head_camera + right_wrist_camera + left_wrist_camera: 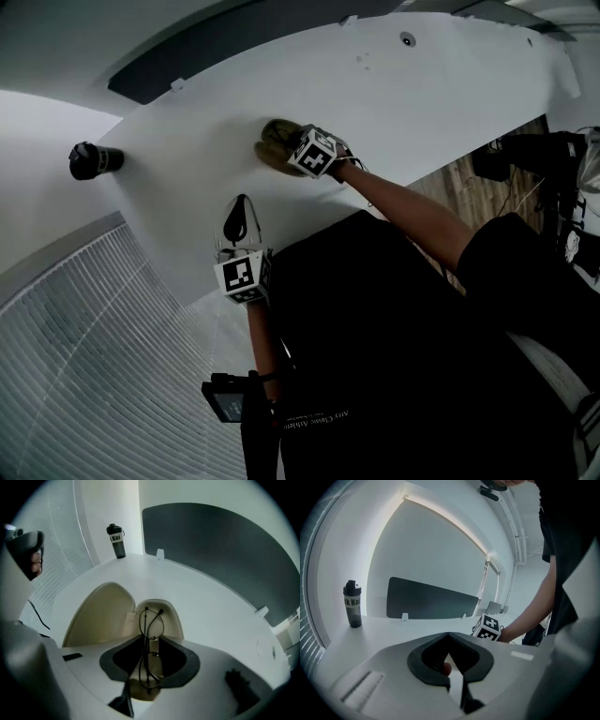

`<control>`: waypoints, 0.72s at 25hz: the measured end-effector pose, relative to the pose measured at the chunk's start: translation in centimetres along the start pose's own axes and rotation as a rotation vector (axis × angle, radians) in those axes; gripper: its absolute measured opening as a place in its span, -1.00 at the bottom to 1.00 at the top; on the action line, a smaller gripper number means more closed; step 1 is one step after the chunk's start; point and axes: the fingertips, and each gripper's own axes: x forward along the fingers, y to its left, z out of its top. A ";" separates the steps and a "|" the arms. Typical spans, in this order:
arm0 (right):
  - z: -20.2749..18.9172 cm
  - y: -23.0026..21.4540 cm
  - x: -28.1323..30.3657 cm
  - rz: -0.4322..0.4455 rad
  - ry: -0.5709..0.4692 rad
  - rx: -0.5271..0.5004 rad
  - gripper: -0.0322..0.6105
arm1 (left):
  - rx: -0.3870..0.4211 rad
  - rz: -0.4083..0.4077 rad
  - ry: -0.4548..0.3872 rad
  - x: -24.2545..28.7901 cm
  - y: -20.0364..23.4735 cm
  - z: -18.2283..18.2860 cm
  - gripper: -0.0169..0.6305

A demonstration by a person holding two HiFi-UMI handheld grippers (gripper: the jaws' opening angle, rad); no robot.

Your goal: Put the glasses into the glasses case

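An olive glasses case (272,141) lies open on the white table (394,103). In the right gripper view its beige lid (101,616) is folded back to the left of its base (174,617). Thin wire-framed glasses (146,644) lie lengthwise in the base. My right gripper (149,686) points steeply down over them, open, with the glasses between its jaws and no pad pressing on them. My left gripper (241,200) hovers nearer the table's front edge, apart from the case, jaws meeting at the tip and holding nothing (449,657).
A dark bottle (94,160) stands at the table's far left. A dark panel (220,550) runs along the back edge. A ribbed surface (84,356) lies left of the table. The person's dark clothing fills the lower right of the head view.
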 end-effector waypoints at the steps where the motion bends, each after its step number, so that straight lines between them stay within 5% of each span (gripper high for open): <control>1: 0.2 0.0 -0.6 0.004 -0.013 -0.021 -0.58 | -0.004 -0.003 -0.002 0.2 -0.4 0.0 -0.92; 10: 3.7 -1.5 -7.2 0.029 -0.199 -0.048 -0.57 | 0.032 -0.054 0.056 3.3 -1.4 -2.5 -0.92; 14: 2.4 -2.9 -5.3 0.039 -0.116 -0.154 -0.55 | 0.031 -0.050 0.082 3.6 -1.0 -4.3 -0.92; 18: -0.1 -2.2 -3.2 0.130 -0.026 -0.091 -0.55 | 0.023 -0.055 0.109 3.6 -1.9 -4.6 -0.92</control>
